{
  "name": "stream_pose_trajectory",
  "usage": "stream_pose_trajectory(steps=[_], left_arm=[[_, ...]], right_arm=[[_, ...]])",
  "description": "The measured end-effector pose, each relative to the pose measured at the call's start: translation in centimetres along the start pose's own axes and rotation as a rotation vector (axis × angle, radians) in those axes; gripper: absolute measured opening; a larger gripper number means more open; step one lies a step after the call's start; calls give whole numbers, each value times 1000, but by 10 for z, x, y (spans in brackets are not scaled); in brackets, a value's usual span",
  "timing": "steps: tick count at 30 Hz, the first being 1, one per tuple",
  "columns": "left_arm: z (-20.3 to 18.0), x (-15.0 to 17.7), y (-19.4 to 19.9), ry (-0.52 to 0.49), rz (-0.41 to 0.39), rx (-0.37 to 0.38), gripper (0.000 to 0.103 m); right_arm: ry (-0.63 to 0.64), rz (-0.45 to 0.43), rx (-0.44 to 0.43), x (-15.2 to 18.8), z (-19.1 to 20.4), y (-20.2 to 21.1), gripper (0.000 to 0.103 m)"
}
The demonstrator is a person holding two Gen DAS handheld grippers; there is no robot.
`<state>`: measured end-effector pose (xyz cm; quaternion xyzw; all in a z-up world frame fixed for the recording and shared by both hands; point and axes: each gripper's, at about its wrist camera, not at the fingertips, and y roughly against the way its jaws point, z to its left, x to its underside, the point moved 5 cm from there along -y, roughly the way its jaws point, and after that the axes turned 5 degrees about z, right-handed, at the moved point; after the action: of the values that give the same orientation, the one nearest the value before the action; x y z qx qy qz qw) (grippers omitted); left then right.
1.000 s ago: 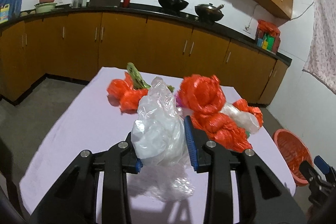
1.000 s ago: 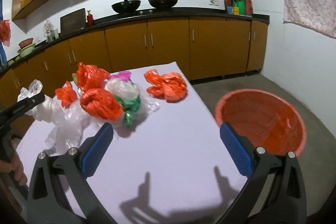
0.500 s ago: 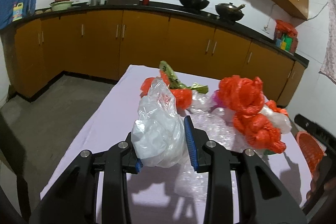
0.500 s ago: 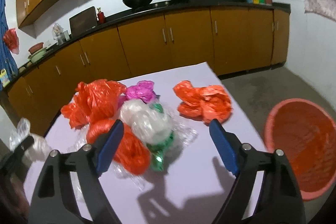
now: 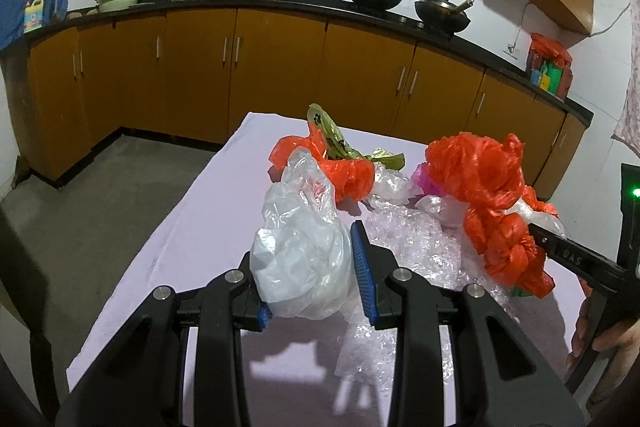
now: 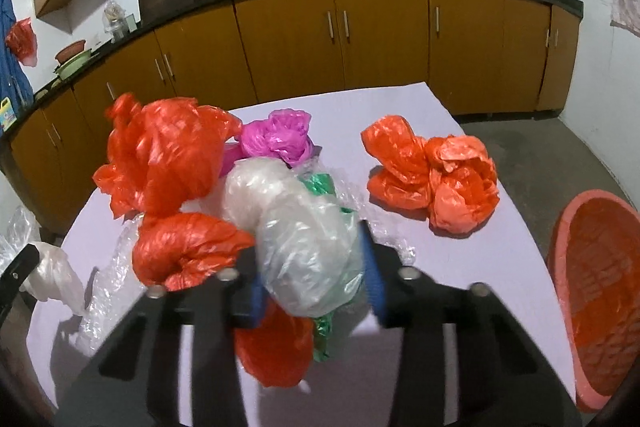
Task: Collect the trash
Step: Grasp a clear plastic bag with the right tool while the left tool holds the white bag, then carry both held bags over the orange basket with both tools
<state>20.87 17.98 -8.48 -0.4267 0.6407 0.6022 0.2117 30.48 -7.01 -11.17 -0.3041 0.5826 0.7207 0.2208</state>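
A lilac table [image 5: 216, 227] carries a heap of crumpled trash bags. My left gripper [image 5: 312, 279] is shut on a whitish clear plastic bag [image 5: 304, 227], held at the near left of the heap. In the right wrist view my right gripper [image 6: 316, 287] has its jaws closing on a clear plastic bundle [image 6: 304, 239] with green plastic under it, and the blue pads press its sides. Orange bags [image 6: 168, 155] lie to its left, a pink bag [image 6: 276, 135] behind it, and another orange bag [image 6: 432, 175] sits apart to the right.
An orange basket [image 6: 596, 287] stands on the floor off the table's right edge. Bubble wrap [image 5: 416, 239] spreads under the heap. A green wrapper [image 5: 332, 135] sticks up at the back. Brown cabinets [image 5: 280, 75] with woks on the counter line the far wall.
My right gripper moved in over the heap, away from the basket, and its wide-open jaws closed around the clear bundle. The left gripper kept its bag and shifted slightly along the table.
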Motion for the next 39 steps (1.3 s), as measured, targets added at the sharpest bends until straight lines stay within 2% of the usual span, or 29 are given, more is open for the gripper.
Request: stream_pose_trajectory(steps=[4, 9, 14, 31, 39], left_arm=[[-1, -1, 0, 0, -1, 4, 34], [-6, -2, 4, -5, -11, 16, 34], [-16, -2, 10, -15, -19, 36, 34], [-78, -2, 31, -94, -45, 137, 34], [-121, 4, 36, -135, -39, 215, 34]], right_arm=[[-10, -43, -12, -2, -1, 11, 25], [2, -107, -12, -3, -1, 36, 23], [9, -128, 7, 3, -8, 55, 23], [-103, -210, 89, 25, -76, 120, 22], [-157, -259, 149, 31, -110, 150, 22]])
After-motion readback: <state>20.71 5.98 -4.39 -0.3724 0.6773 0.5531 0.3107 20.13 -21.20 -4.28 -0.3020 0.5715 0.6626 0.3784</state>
